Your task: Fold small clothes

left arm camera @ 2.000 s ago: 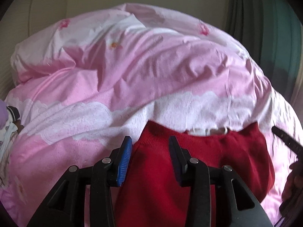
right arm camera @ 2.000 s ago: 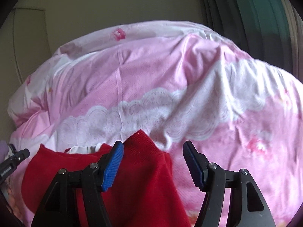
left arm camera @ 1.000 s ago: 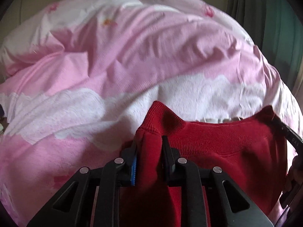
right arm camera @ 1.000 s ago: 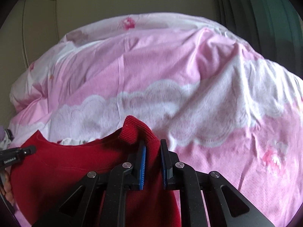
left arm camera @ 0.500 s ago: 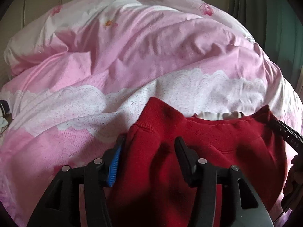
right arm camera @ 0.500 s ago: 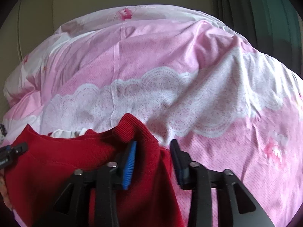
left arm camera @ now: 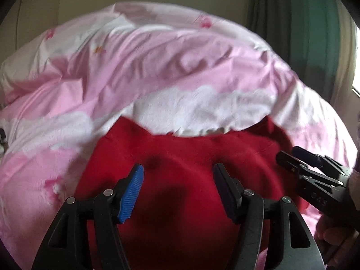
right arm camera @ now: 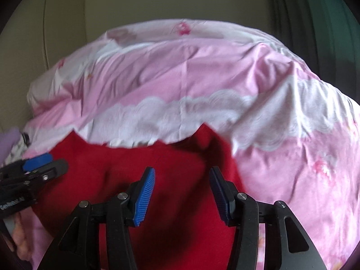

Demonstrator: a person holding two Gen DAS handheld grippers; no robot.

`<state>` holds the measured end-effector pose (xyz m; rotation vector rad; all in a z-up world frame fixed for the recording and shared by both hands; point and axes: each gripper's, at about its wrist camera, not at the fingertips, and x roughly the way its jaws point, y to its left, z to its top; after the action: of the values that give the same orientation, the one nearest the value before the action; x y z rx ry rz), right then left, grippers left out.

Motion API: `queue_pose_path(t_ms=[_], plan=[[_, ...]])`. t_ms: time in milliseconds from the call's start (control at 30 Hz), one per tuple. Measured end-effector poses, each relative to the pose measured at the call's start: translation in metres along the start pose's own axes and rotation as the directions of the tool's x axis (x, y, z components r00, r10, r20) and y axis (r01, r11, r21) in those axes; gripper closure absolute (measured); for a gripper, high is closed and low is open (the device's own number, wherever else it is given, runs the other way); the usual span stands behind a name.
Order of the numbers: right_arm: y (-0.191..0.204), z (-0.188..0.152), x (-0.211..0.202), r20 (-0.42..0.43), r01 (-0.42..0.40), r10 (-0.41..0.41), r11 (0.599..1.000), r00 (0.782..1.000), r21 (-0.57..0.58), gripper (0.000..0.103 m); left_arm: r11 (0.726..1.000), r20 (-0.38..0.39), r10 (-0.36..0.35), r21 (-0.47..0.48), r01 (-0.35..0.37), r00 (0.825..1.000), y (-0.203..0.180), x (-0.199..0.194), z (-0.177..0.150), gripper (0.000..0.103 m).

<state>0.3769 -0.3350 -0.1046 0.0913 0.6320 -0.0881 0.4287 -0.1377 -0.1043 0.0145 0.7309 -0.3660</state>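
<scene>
red knit garment lies flat on pink bed quilt, long axis crosswise; left tongs and right tongs opening, unclamped, garment below both, equally near.

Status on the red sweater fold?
Done: the red sweater lies on the pink duvet, apparently folded over once. In hand: nothing; the left claw and right claw are both opening, with no cloth pinched. Left: any further folds, which can't be judged here.

Rumpled pink duvet banked high beyond red garment, flat bedding open rightward
</scene>
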Motion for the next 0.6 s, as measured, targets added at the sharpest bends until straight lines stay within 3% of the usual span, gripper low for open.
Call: queue_pose_path(t_ms=[167,433,600], plan=[[-0.003,-0.011,0.024,-0.085,0.03,-0.03,1.0,0.996,0.003,0.052,0.997,-0.041,0.03,-0.063,-0.033,0.999,0.026,0.014,-0.012,0.038],[-0.014,-0.026,0.048,-0.133,0.022,-0.016,0.999,0.991,0.039,0.051,0.997,-0.047,0.057,-0.052,-0.06,0.997,0.036,0.028,-0.018,0.034],[-0.016,-0.015,0.028,-0.112,0.003,0.004,0.998,0.994,0.063,0.051,0.996,0.006,0.085,-0.04,-0.085,0.996,0.027,-0.012,-0.007,0.035]])
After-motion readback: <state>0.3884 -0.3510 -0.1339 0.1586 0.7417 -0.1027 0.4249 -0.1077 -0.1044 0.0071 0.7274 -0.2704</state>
